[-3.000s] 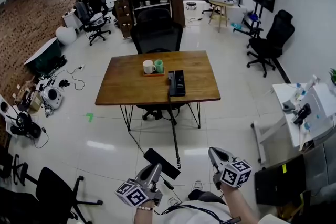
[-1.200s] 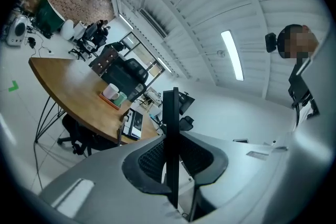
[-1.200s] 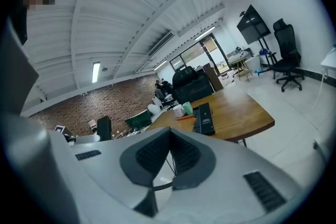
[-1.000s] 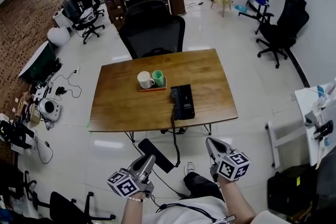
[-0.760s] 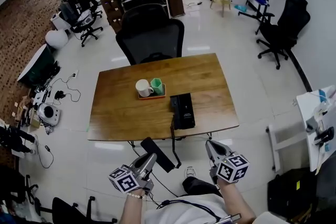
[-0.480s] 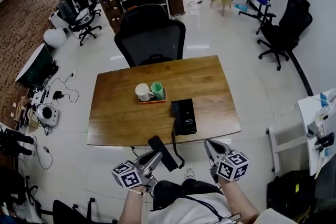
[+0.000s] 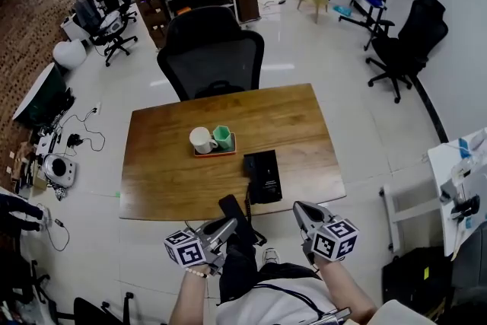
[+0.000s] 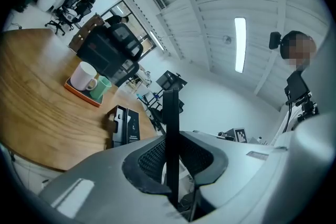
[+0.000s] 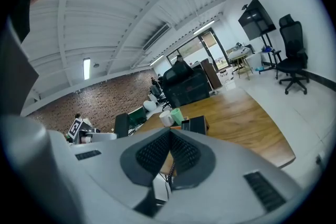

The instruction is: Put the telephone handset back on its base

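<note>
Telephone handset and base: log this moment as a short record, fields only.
handset: black, edge-on between the left claw's jaws, short of the base
left claw: shut on handset
right claw: shut, empty
base: on wooden table, near its front edge, no handset on it
also on table: tray with white mug and green cup
task status: handset not yet on base

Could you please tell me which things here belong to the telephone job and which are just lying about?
Job: handset, held in the left gripper; base on the table.
Lying about: white mug, green mug, their tray, chair.
</note>
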Demonstrator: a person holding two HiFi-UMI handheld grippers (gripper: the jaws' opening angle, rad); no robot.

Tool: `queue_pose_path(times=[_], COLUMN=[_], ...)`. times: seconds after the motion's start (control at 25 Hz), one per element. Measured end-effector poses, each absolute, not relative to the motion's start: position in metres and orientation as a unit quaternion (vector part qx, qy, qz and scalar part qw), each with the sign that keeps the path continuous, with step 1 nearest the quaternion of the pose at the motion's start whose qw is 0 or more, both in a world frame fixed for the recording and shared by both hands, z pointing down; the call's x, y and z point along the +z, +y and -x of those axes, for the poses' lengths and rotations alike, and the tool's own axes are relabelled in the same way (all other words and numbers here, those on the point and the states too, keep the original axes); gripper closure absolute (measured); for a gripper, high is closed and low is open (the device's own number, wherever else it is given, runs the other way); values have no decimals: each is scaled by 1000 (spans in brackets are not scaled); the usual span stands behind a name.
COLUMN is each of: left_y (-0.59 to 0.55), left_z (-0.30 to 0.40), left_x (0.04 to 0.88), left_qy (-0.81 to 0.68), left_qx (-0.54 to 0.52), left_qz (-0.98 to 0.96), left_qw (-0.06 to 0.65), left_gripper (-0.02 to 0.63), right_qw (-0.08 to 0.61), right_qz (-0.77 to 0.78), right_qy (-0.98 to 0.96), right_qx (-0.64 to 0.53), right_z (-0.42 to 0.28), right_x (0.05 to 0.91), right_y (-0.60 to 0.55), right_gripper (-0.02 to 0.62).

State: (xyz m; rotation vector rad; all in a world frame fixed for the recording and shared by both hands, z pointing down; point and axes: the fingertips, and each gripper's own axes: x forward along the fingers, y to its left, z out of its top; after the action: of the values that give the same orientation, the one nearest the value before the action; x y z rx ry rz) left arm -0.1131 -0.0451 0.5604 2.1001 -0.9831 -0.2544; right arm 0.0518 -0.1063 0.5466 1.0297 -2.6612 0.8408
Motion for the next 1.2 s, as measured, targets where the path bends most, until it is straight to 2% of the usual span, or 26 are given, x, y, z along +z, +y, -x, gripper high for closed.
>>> queue_pose_path(times=[0.56,1.2], left_y=[-162,-213], left_z=[123,101], left_x=[634,701], left_qy=[-283,-227], left_qx=[-78,-50], left_qz=[-846,-832], left_qw=[444,504], left_gripper=[537,537], right_qw=[83,89], right_qz=[-371,-408], right_qy=[-881,-862], right_qx=[280,288], right_z=[-37,-42], right_x=[557,568], right_y=[-149,-172], right_gripper=[595,595])
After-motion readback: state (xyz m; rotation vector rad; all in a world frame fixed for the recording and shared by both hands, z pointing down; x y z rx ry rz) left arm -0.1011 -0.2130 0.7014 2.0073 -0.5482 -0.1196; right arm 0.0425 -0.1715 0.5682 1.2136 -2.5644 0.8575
